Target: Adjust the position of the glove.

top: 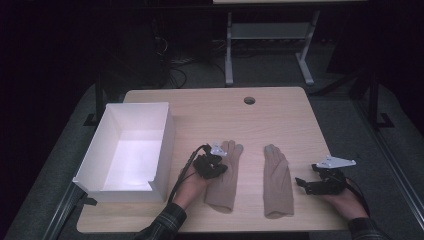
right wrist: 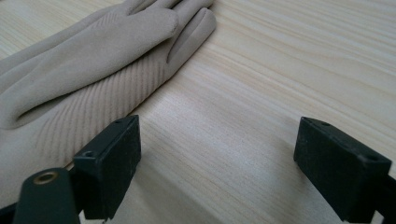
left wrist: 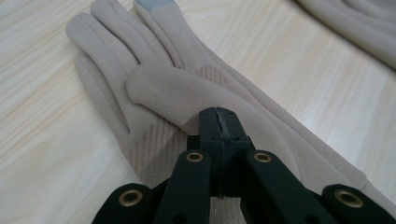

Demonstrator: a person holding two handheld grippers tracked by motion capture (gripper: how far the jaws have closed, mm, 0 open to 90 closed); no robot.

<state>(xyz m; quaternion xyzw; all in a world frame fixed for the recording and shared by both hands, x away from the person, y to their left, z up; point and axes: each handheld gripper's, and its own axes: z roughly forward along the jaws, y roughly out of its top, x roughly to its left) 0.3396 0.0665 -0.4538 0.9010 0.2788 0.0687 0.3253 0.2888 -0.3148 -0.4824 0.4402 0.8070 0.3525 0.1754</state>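
1. Gloves were what we had before us: two beige ones lying flat on the table (top: 280, 107), fingers pointing away from us, well apart from each other.
2. We held the left gripper (top: 216, 167) over the left glove (top: 223, 185); in the left gripper view its black jaws stood pressed together, with the glove (left wrist: 187, 93) directly under and ahead of them. We could not tell whether any fabric was pinched between them.
3. Ahead of those jaws the glove's thumb lay folded across the palm, and a grey patch marked one fingertip at the far end.
4. We held the right gripper (top: 302, 184) just to the right of the right glove (top: 276, 180), jaws spread wide and pointing toward it, gripping nothing.
5. In the right gripper view bare wood showed between the two jaws, and the right glove (right wrist: 84, 70) lay ahead and to the left of them, its ribbed part beside the left jaw.
6. The surface was pale wood-grain laminate with rounded corners and a round cable hole (top: 249, 100) near its far edge.
7. A white open-topped box (top: 127, 150) sat to the left of the left gripper, at the table's left edge.
8. The room around us was dark, with grey floor, cables (top: 172, 65) on it beyond the table, and the pale legs of another desk (top: 270, 45) farther back.
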